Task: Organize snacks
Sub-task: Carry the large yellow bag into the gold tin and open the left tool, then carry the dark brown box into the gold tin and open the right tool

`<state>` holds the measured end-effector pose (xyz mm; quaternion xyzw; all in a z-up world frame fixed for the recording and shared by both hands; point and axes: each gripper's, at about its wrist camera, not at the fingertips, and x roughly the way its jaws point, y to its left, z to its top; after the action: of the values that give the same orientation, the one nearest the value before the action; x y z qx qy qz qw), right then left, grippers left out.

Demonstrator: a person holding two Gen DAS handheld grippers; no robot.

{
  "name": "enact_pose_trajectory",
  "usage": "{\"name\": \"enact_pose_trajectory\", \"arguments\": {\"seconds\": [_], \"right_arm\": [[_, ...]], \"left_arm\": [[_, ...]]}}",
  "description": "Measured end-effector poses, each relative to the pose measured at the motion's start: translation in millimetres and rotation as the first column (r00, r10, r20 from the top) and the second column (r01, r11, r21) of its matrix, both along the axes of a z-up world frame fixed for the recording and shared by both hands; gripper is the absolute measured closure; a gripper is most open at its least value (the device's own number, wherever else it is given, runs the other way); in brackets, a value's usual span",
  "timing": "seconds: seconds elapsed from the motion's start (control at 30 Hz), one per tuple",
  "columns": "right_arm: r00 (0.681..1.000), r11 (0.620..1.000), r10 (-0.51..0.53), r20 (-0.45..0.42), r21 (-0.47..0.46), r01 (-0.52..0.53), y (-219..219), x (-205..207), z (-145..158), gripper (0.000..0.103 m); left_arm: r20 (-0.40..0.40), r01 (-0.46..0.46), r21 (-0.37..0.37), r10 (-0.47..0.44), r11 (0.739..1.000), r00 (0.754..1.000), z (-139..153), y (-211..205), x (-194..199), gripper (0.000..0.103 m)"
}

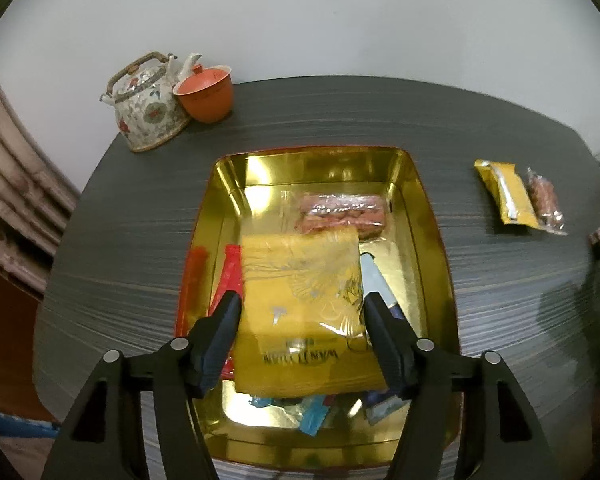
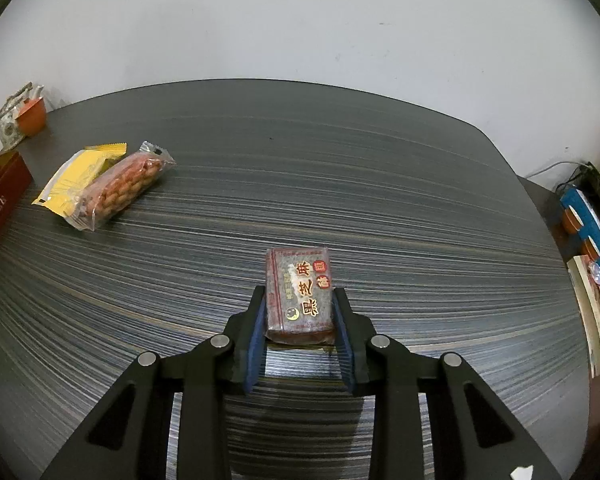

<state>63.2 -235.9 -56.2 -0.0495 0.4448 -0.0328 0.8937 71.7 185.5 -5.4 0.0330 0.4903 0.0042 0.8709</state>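
The left gripper (image 1: 302,304) brackets a flat yellow foil snack packet (image 1: 300,312) over the gold-lined rectangular tin (image 1: 432,248), grip unclear; the right gripper (image 2: 299,300) clamps a clear-wrapped dark sesame cake block (image 2: 300,292) right of the tin; slick wrap could slip during transfer.

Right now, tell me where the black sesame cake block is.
In the right wrist view, the black sesame cake block sits low-centre between the right gripper fingers, over the dark table.
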Motion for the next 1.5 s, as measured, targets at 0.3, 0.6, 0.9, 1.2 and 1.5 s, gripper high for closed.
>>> {"name": "enact_pose_trajectory", "arguments": {"seconds": [0.3, 0.6, 0.9, 1.2, 1.5], "right_arm": [[1.0, 1.0, -0.001, -0.017, -0.001, 0.001, 17.2, -2.1, 8.9, 0.075], [0.995, 0.993, 0.098, 0.024, 0.062, -0.099, 61.4, -8.4, 41.3, 0.075], [0.953, 0.948, 0.298, 0.049, 0.101, -0.301, 156.3, -23.3, 66.9, 0.075], [0.881, 0.869, 0.47, 0.06, 0.145, -0.473, 250.0, -40.4, 80.9, 0.075], [0.822, 0.808, 0.568, 0.042, 0.16, -0.567, 319.7, -43.1, 71.3, 0.075]], "left_arm": [[0.06, -0.031, -0.016, 0.032, 0.999, 0.998, 17.6, 17.3, -14.0, 0.031], [0.088, -0.132, -0.017, 0.133, 0.991, 0.987, 20.4, 56.6, -37.0, 0.029], [0.078, -0.19, -0.018, 0.191, 0.982, 0.979, 17.1, 86.9, -59.3, 0.029], [0.074, -0.238, -0.048, 0.241, 0.97, 0.968, 16.4, 112.0, -72.6, 0.028], [0.063, -0.26, -0.076, 0.264, 0.963, 0.962, 12.6, 119.1, -73.2, 0.028]]}}
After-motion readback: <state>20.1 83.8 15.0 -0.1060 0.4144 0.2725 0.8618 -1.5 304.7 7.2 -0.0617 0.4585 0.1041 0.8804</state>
